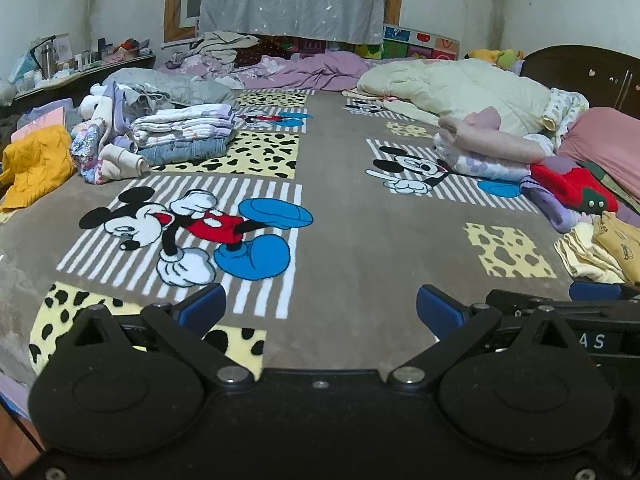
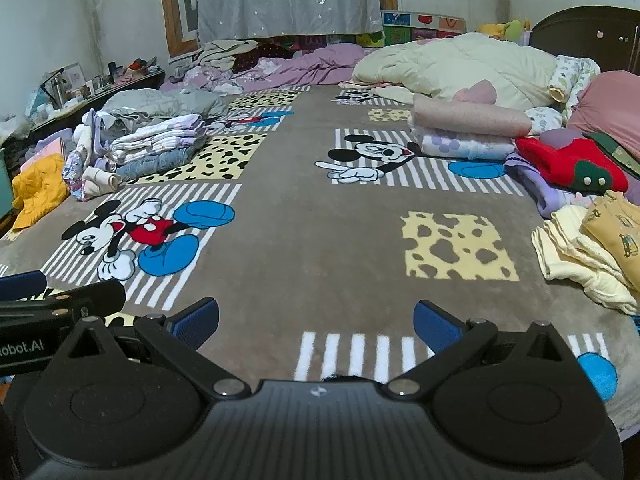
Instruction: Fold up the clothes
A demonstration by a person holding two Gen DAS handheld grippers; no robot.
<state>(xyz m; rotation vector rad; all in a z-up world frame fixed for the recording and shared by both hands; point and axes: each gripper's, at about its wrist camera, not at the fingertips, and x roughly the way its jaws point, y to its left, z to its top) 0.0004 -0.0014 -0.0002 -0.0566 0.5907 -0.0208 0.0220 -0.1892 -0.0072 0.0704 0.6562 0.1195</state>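
Note:
My left gripper (image 1: 320, 308) is open, its blue-padded fingers spread above the brown cartoon-mouse blanket (image 1: 344, 208), nothing between them. My right gripper (image 2: 316, 320) is open too, over the same blanket (image 2: 312, 216). A pile of loose clothes lies at the right: pale yellow garments (image 2: 576, 256), a mustard top (image 2: 616, 228), a red knit piece (image 2: 568, 164) and a lilac one (image 2: 536, 184). At the left stands a folded stack (image 1: 184, 132) with jeans at the bottom, also visible in the right wrist view as the stack (image 2: 160, 144). Each gripper's body shows at the other view's edge.
An orange garment (image 1: 36, 164) hangs off the bed's left edge. A cream quilt (image 1: 456, 88) and a folded pink-and-floral bundle (image 1: 484, 148) fill the far right; purple bedding (image 1: 312, 72) lies at the back. A cluttered shelf (image 1: 60, 68) runs along the left wall.

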